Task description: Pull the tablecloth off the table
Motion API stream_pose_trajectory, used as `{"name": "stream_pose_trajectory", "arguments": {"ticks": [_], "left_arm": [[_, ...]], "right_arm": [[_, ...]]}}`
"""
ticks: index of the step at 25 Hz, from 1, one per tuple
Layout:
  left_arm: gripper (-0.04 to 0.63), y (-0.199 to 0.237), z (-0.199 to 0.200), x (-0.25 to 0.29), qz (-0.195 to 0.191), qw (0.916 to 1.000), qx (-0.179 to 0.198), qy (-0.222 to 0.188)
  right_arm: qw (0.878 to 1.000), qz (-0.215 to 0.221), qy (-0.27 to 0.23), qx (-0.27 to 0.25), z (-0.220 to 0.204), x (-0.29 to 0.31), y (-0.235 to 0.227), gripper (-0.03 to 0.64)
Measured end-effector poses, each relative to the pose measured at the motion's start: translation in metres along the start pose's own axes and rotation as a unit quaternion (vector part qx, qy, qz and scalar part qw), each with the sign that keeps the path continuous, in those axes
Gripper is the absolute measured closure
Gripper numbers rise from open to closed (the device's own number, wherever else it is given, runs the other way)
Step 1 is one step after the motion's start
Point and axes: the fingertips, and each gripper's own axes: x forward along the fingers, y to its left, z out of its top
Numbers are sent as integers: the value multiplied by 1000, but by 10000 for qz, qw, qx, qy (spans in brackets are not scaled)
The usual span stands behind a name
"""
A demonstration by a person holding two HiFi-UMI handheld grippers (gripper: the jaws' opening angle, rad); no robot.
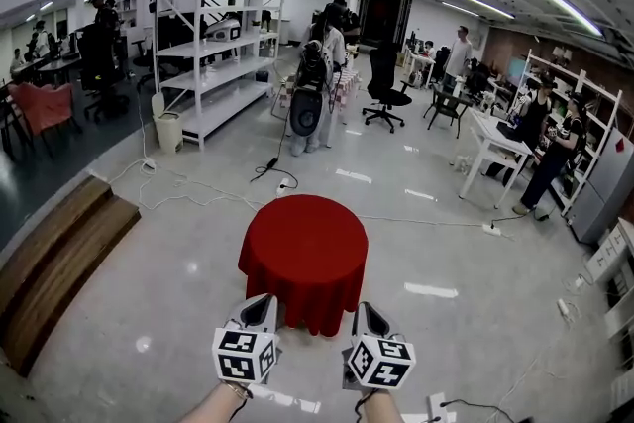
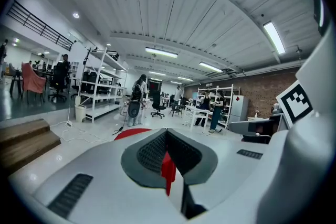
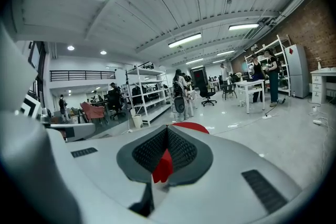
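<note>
At the middle of the head view, the red cloth drapes a round table and hides it almost to the floor. The left gripper and right gripper sit side by side at the lower centre, both against the near hem. From that I judge the grasp is made and the pull comes next. It calls for drawing both grippers back together toward the bottom of the frame, evenly, so the cloth slides over the near edge rather than tugging the table along. Bare floor lies all round. Wooden steps at the lower left, a cable just above the table, and people by the shelves at the top all stand well apart from it. Left gripper view: the jaws are clenched on a red fold of cloth that hangs from between the pads at the centre, and the red tabletop arc shows just beyond them. Right gripper view: likewise, the jaws clamp a red fold at the centre, the red top shows past them, and open floor fills the right of the frame. Nothing visible rests on the cloth.
</note>
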Motion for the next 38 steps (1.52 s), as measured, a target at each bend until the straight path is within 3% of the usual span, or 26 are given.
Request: {"name": "stream_pose_trajectory", "arguments": {"ticks": [9,16,27,38], "left_arm": [[580,6,-16,10,111,9996,-24,250],[580,-2,-7,17,111,9992,180,328],[580,-1,4,38,-30,9992,353,165],[578,44,18,90,18,10000,4,-64]], "right_arm": [[9998,182,17,-36,8,8,-7,592],[9996,187,31,208,9,11,-19,592],[9995,109,1,302,11,32,-27,592],[9999,102,48,33,25,93,-16,592]]}}
